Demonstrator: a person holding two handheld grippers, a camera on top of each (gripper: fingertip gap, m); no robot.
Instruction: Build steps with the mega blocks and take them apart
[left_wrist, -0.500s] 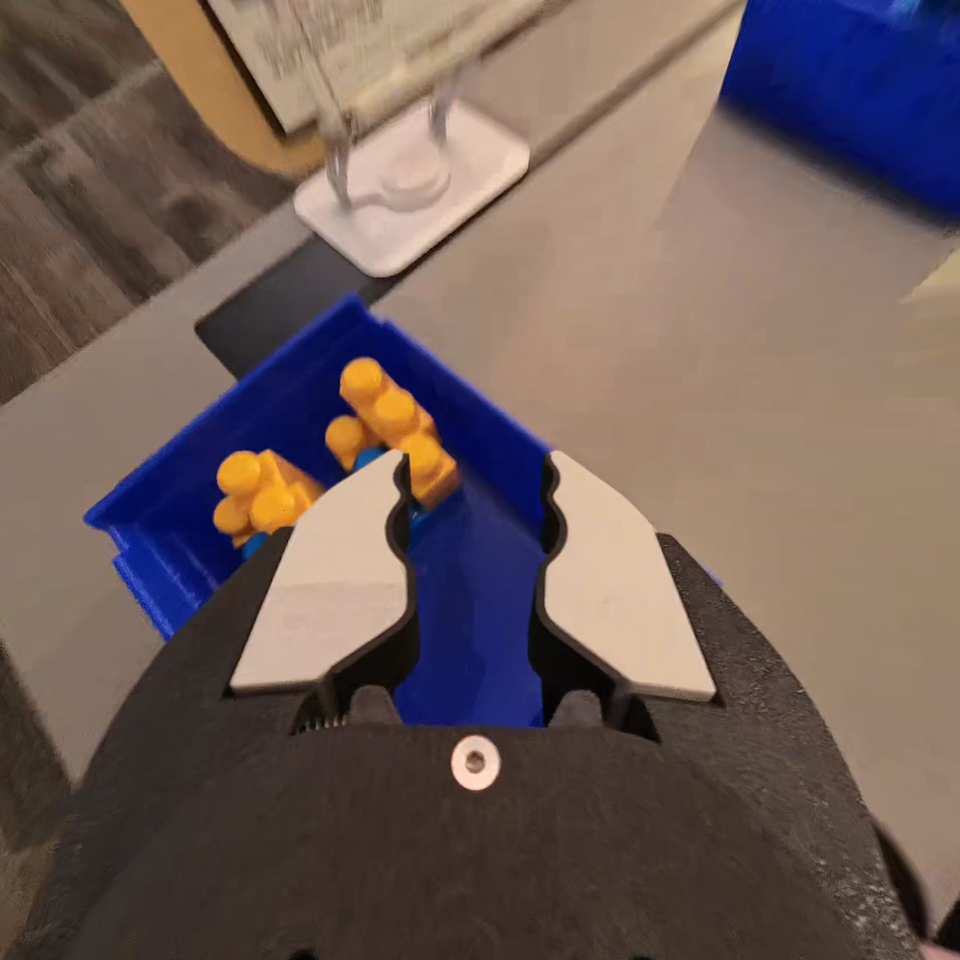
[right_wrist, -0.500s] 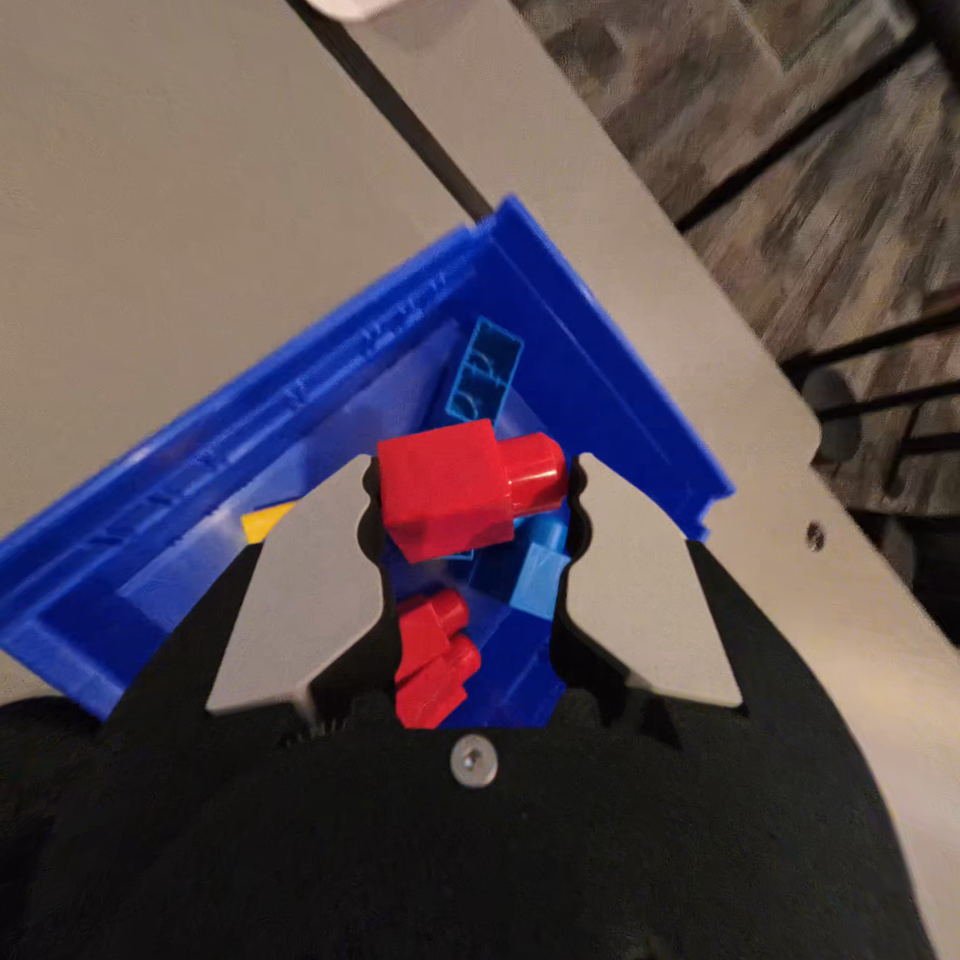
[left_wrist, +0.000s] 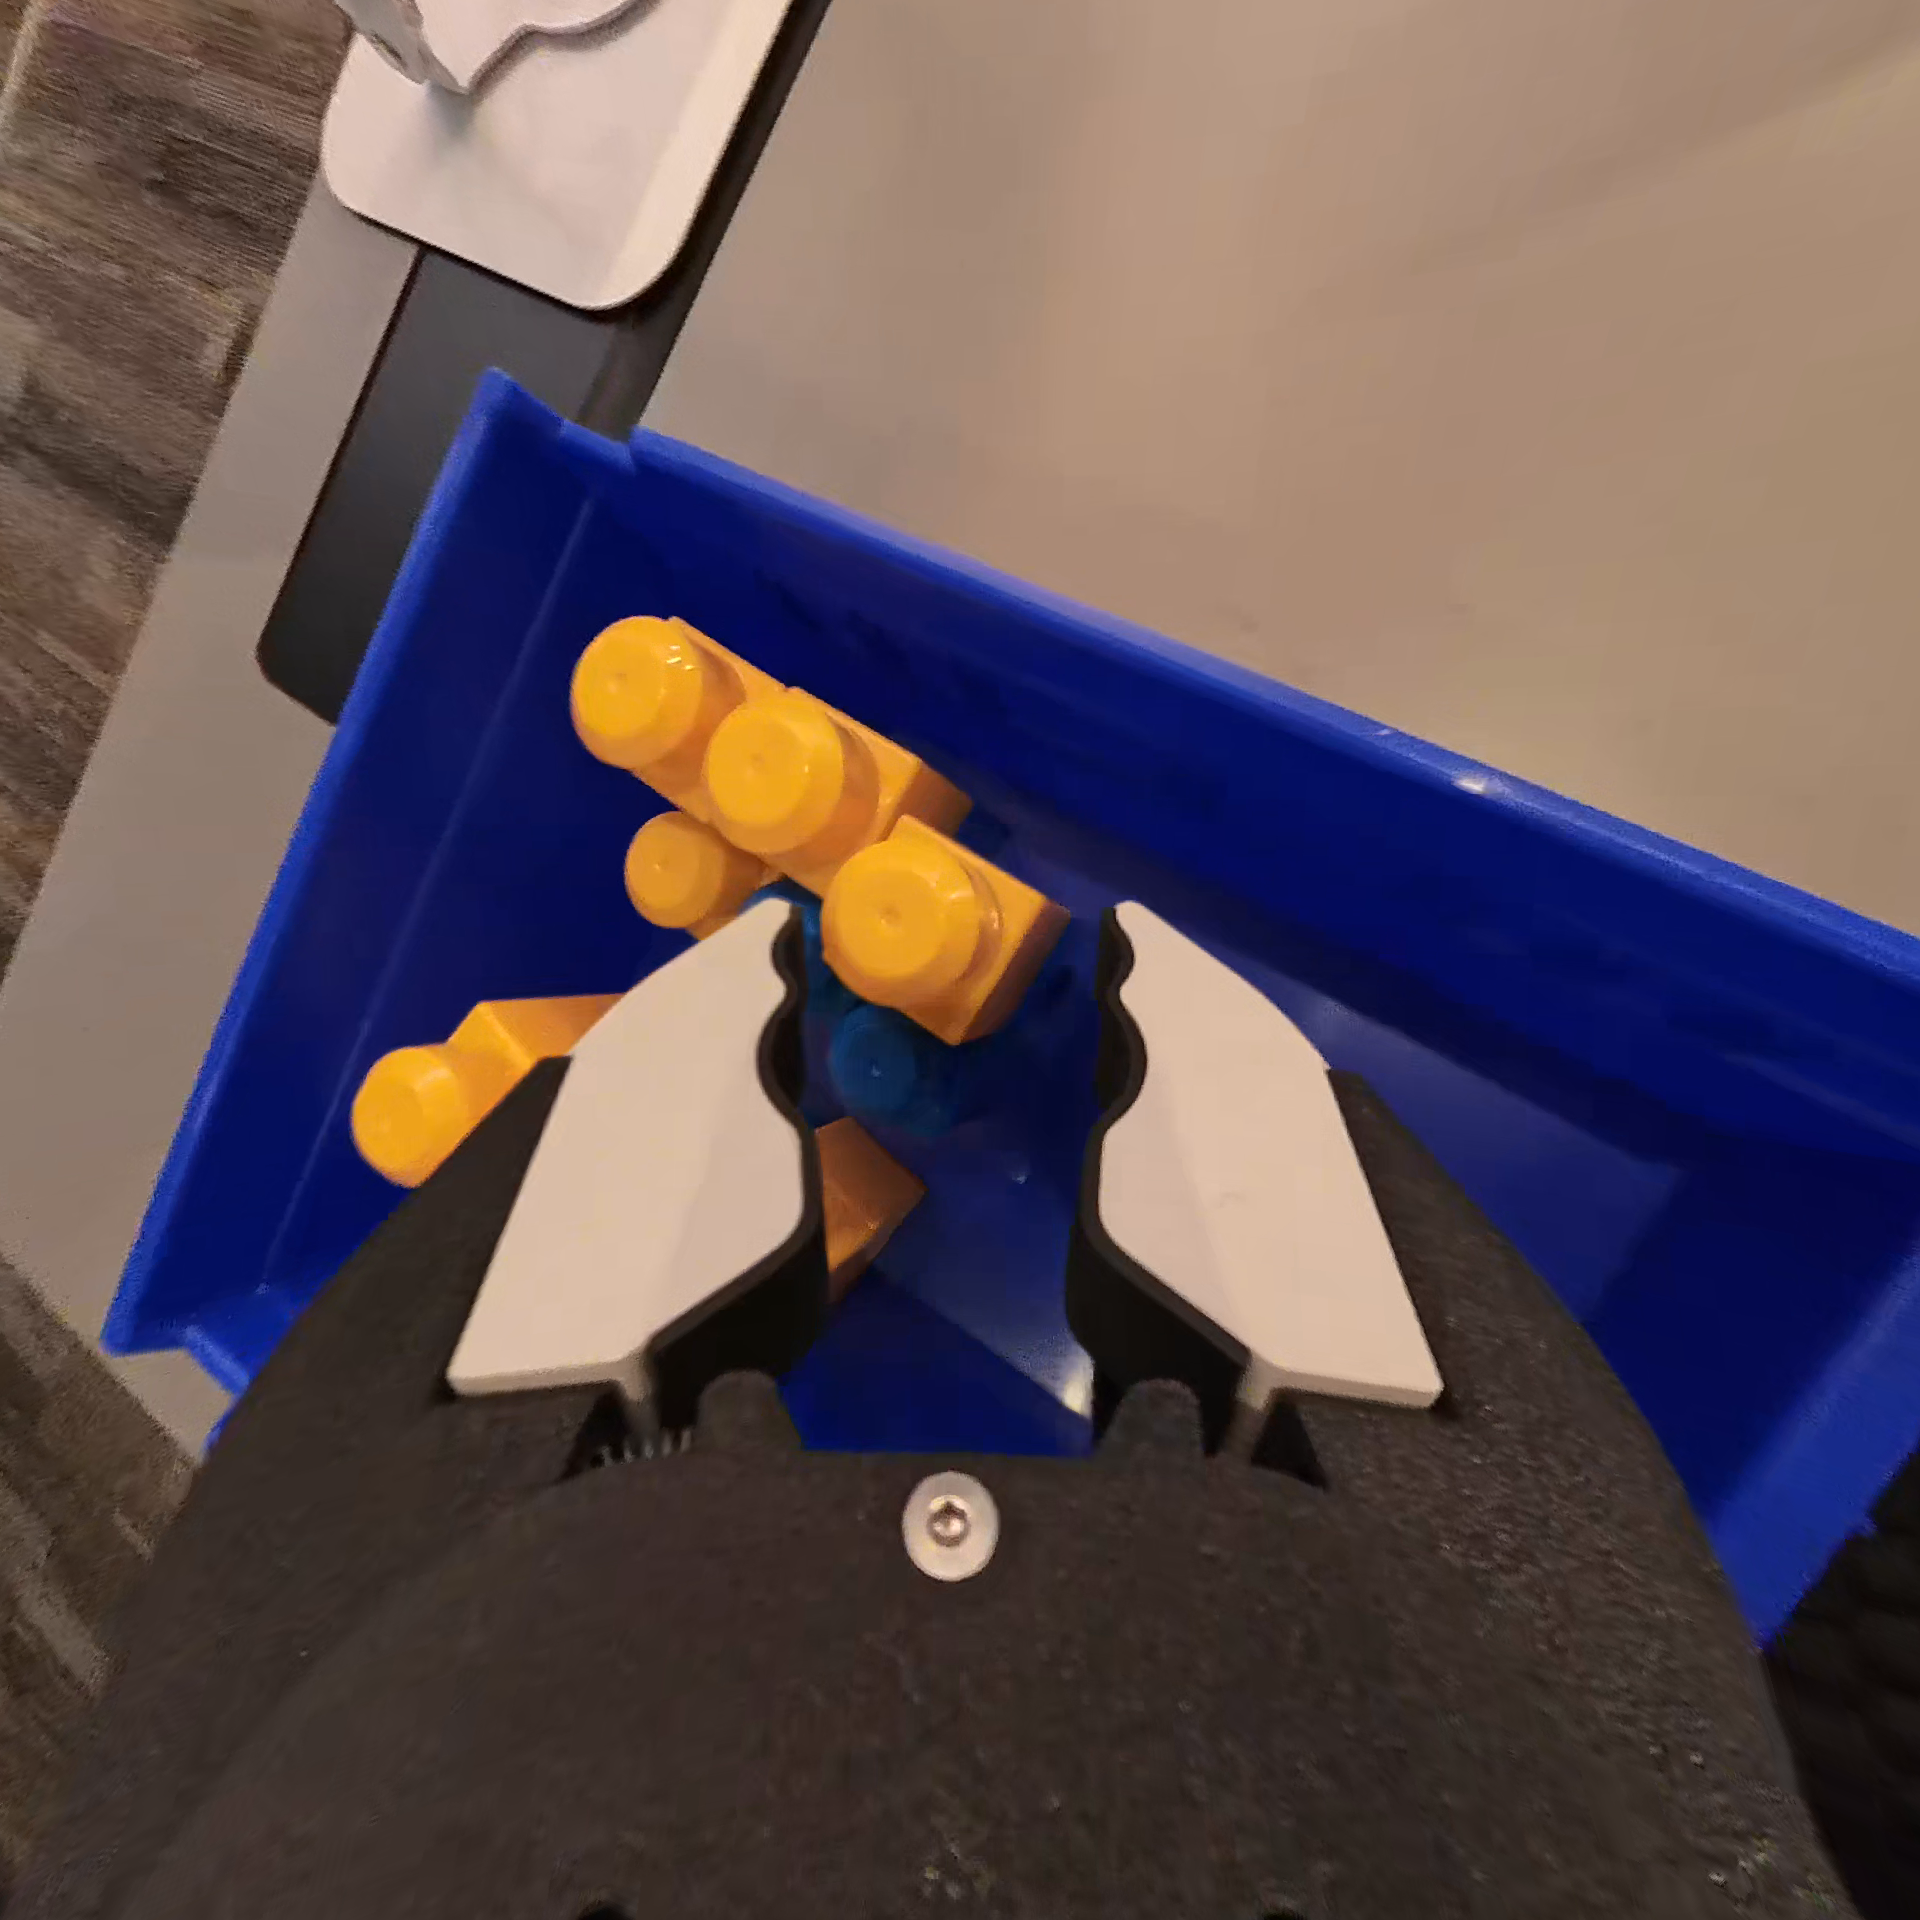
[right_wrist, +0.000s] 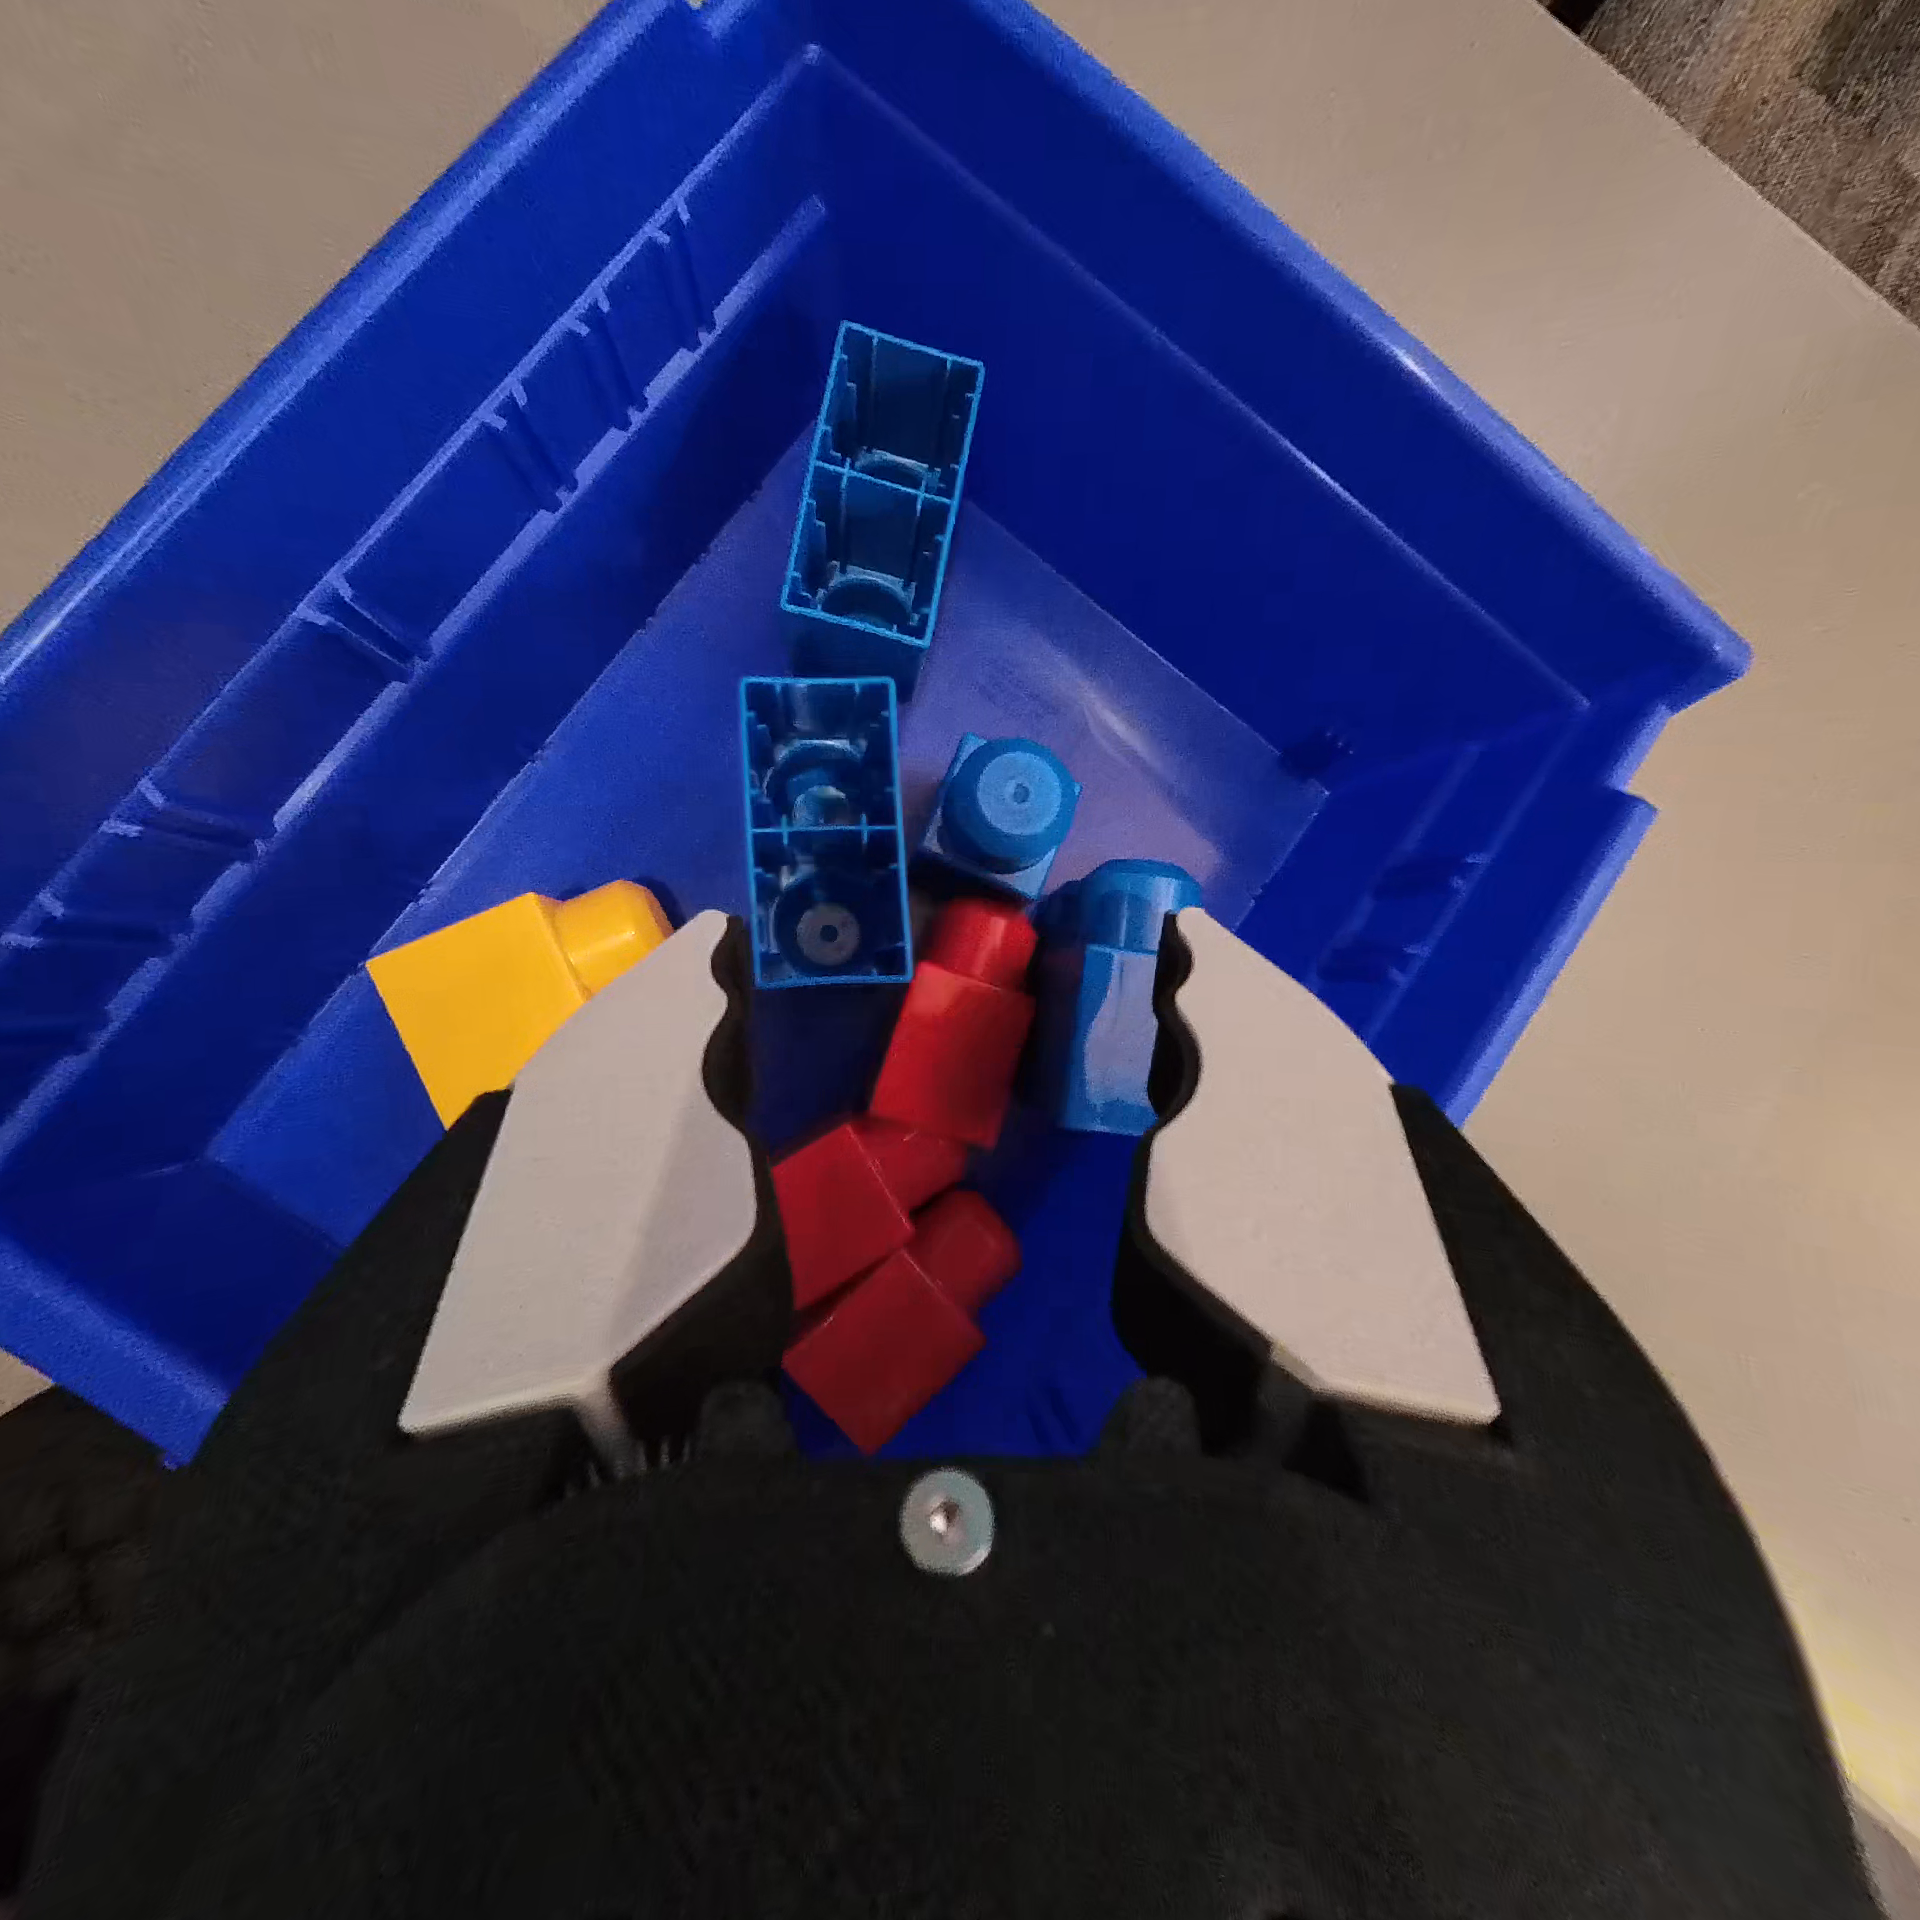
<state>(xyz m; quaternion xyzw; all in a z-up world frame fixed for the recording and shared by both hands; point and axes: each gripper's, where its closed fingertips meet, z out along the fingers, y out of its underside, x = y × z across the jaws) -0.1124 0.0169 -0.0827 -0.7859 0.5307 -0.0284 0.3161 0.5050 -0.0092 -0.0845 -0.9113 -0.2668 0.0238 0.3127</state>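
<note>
In the left wrist view my left gripper (left_wrist: 945, 935) is open and empty, low over a blue bin (left_wrist: 1351, 831). The bin holds several yellow blocks (left_wrist: 810, 800), and a blue block (left_wrist: 894, 1070) lies under them between my fingertips. In the right wrist view my right gripper (right_wrist: 945, 945) is open and empty above another blue bin (right_wrist: 1299, 488). That bin holds three red blocks (right_wrist: 945, 1049), several blue blocks (right_wrist: 883, 488), two of them hollow side up, and a yellow block (right_wrist: 499, 987) partly behind my left finger.
Both bins stand on a beige table (left_wrist: 1351, 312). A white stand base (left_wrist: 551, 135) sits at the far left by a dark gap (left_wrist: 416, 416) in the table. Carpet floor (left_wrist: 94, 416) lies beyond the table edge, also top right (right_wrist: 1787, 125) in the right wrist view.
My right gripper has opened and let go of a red block, which now lies in the bin. My left gripper has moved closer and lower over the yellow blocks.
</note>
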